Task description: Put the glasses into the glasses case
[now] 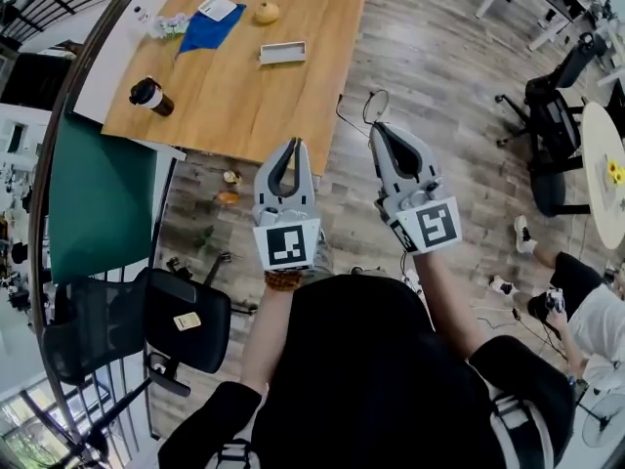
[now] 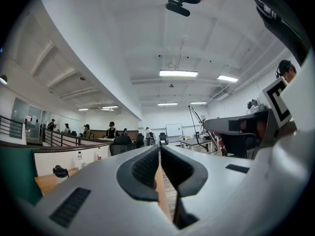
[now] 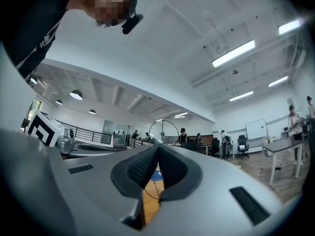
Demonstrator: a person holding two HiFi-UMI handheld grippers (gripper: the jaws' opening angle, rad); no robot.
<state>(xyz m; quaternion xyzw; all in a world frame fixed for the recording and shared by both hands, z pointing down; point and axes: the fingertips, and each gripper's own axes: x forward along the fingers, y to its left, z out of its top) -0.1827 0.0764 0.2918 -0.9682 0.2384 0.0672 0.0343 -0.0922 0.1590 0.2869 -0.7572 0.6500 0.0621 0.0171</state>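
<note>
Head view: surface [image 1: 244, 96] far edge cut off by top edge. On it, white oblong box [image 1: 282, 53] too small to tell whether glasses case; yellow lump [image 1: 267, 12] near blue cloth [image 1: 210, 29] unidentifiable. Seated person [image 1: 596, 325] and round white table [image 1: 601, 159] cut by right edge. Left gripper view: left gripper [image 2: 159, 151] hides most of surface, only corner with cup [image 2: 60, 171] showing.

**Open-plan office with a plank floor and a white ceiling.**
In the head view, a wooden table [image 1: 244, 96] stands at 11 o'clock on the plank floor [image 1: 439, 66]. A green partition [image 1: 98, 198] lies at 9 o'clock and a black office chair [image 1: 186, 325] at 8 o'clock. A second office chair [image 1: 552, 125] sits at 2 o'clock, near a white round table [image 1: 605, 164]. Strip lights [image 2: 178, 73] cross the ceiling, and a whiteboard [image 2: 173, 130] stands at the far wall.
</note>
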